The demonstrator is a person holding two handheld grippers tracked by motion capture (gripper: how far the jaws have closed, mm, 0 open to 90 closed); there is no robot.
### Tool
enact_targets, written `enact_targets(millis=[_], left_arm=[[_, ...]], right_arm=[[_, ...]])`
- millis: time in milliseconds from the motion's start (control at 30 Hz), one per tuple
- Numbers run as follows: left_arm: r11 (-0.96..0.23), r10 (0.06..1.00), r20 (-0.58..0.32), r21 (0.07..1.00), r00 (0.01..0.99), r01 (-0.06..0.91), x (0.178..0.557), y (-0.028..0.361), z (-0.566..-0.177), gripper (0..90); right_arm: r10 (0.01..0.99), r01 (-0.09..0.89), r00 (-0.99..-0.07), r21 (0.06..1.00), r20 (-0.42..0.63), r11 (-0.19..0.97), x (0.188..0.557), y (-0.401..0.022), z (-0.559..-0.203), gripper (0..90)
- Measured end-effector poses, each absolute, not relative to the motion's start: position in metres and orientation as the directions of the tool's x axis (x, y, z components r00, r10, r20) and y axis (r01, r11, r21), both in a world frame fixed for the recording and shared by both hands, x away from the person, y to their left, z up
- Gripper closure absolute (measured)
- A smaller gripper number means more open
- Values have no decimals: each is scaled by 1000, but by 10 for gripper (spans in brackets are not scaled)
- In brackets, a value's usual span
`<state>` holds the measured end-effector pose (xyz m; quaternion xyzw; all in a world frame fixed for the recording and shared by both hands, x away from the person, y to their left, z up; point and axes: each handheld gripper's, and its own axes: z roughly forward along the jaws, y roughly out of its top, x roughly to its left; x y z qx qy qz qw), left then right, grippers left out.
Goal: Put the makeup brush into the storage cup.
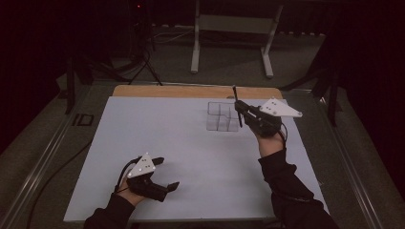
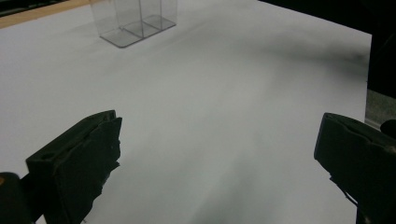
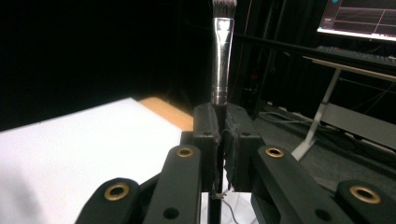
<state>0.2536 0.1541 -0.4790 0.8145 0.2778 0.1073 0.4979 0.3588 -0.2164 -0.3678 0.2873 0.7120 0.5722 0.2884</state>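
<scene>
The right claw (image 1: 239, 109) is gripping a makeup brush (image 1: 236, 106) tightly between its two jaws, which are pressed together on the thin dark handle. In the right gripper view the brush (image 3: 221, 60) is standing upright, with its silver metal collar rising above the jaws and the dark bristles pointing up at the top. From the high view, this claw is hovering just beside the right edge of a clear plastic organizer (image 1: 222, 116), which is sitting on the far part of the white counter (image 1: 191, 157), near its wooden back edge. The organizer is divided into several compartments, and I cannot tell if anything is lying inside them.

The left claw (image 1: 165, 172) is resting low over the near left part of the counter, well apart from the organizer. Its jaws are standing wide open and are holding nothing; in the left gripper view only bare white counter (image 2: 210, 116) is lying between them, with the organizer (image 2: 135, 21) far ahead.
</scene>
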Motion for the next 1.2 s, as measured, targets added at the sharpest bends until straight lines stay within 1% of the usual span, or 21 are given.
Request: enact_targets(millis=[100,300,500,733,1100,1200], left_arm=[[-345,559,-110,870,822,351,254,155,-482,16],[-351,559,-104,869,822,349,255,155,-485,16],[-342,557,-107,874,823,345,256,156,-485,17],[-323,564,-116,880,817,348,256,159,-486,17],[-326,565,-123,875,816,358,256,160,-488,17],[-329,564,-125,873,816,361,257,160,-488,17]], right_arm=[[746,69,-663,988,-60,140,364,-216,-369,842],[764,56,-643,994,-40,99,373,-215,-368,842],[776,43,-630,996,-38,84,381,-214,-367,842],[768,36,-641,998,-11,45,394,-215,-367,842],[768,-19,-639,999,-44,41,407,-210,-364,841],[766,-24,-642,999,-38,30,410,-208,-364,841]])
